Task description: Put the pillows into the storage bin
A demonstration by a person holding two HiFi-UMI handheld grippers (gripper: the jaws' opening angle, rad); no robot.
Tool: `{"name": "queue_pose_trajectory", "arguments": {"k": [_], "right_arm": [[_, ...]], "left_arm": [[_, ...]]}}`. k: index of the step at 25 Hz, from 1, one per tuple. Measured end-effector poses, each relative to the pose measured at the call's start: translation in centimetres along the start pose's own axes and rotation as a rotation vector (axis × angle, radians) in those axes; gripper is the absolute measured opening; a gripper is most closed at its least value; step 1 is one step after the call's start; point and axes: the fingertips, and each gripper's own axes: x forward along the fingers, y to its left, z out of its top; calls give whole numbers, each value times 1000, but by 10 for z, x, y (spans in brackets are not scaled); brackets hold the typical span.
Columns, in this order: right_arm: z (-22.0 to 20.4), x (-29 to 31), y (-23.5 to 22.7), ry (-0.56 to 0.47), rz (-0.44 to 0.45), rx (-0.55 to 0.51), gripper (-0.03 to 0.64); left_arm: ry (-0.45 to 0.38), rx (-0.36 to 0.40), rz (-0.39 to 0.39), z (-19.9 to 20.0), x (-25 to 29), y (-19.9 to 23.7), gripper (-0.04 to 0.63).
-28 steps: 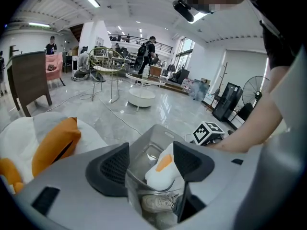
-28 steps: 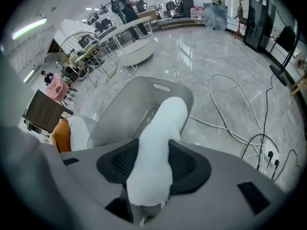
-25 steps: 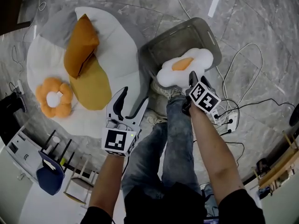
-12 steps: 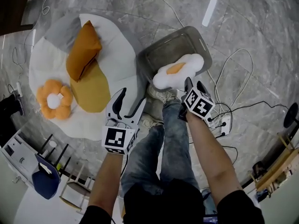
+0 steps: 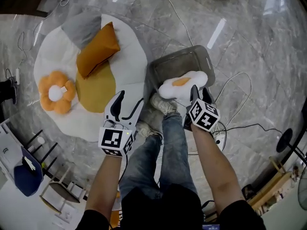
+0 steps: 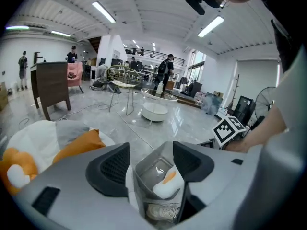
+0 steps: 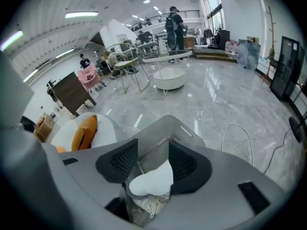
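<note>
My right gripper is shut on the near edge of a white fried-egg pillow, which hangs over the near rim of the grey storage bin. Its jaws have just been closing, with the white pillow filling the gap between them. My left gripper stands open and empty, left of the bin over the edge of the white rug. On that rug lie an orange cushion and an orange flower pillow. The left gripper view looks between open jaws at the bin and the pillow.
The person's legs and shoes stand just this side of the bin. Cables and a power strip lie on the marble floor to the right. A blue chair and a rack are at the lower left.
The head view has pulled back, so everything on the floor looks smaller. The right gripper still holds the egg pillow, now over the bin's near rim. The left gripper stays open.
</note>
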Motion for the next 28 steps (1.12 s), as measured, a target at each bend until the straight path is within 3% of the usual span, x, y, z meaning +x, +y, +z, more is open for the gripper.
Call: {"name": "queue_pose_trajectory", "arguments": {"k": [4,9,21,28], "right_arm": [[24,-4,48,-57,91,-140,219],[26,-6,110,-61,177,-236,219],[-5,-16,241,-9,387,-532,219],[-17,-23,333,47,599,-715,219]], "left_arm": [[-40,-49,81,0,-20,22,293],[-69,-113,176,-16,-59,54,293],[-112,-280,418,-71,-152,115,291],[-164,-416,607,-94,-197,148,281]]}}
